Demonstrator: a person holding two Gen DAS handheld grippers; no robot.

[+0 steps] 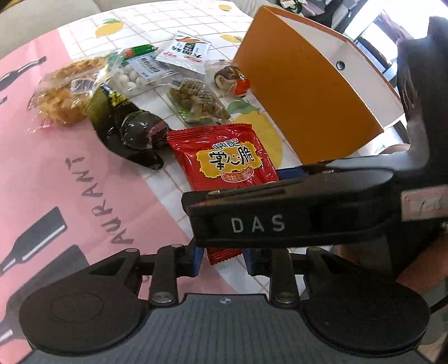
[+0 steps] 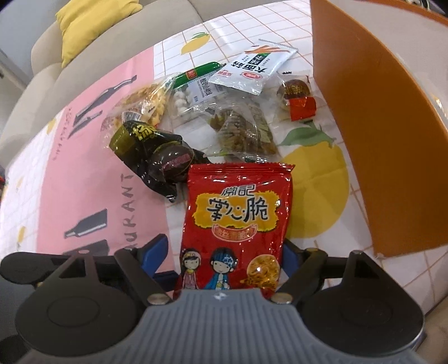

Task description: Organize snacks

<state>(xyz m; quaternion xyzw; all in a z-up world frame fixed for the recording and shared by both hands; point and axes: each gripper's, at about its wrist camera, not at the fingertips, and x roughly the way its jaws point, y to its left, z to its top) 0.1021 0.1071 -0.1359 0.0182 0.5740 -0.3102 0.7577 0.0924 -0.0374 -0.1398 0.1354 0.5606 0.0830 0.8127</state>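
- Beside the orange box (image 2: 378, 134), the right gripper (image 2: 224, 252) straddles the red snack packet (image 2: 238, 218), jaws apart.
- Left view alone shows the left gripper (image 1: 224, 257) clamped on its bottom edge.

We see a beige upholstered sofa (image 2: 92, 70) behind the counter (image 2: 70, 173), a mustard-yellow cushion (image 2: 92, 22) on it. Counter wears a pink-and-white grid cloth with lemon prints. Bright daylight window (image 1: 378, 30) at far right.

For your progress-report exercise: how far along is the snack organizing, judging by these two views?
Done: nothing visibly packed; orange box interior mostly hidden. In hand: red packet between the pads of the left hand-held gripper, grip unclear. Left: the other snacks lying on the tablecloth.
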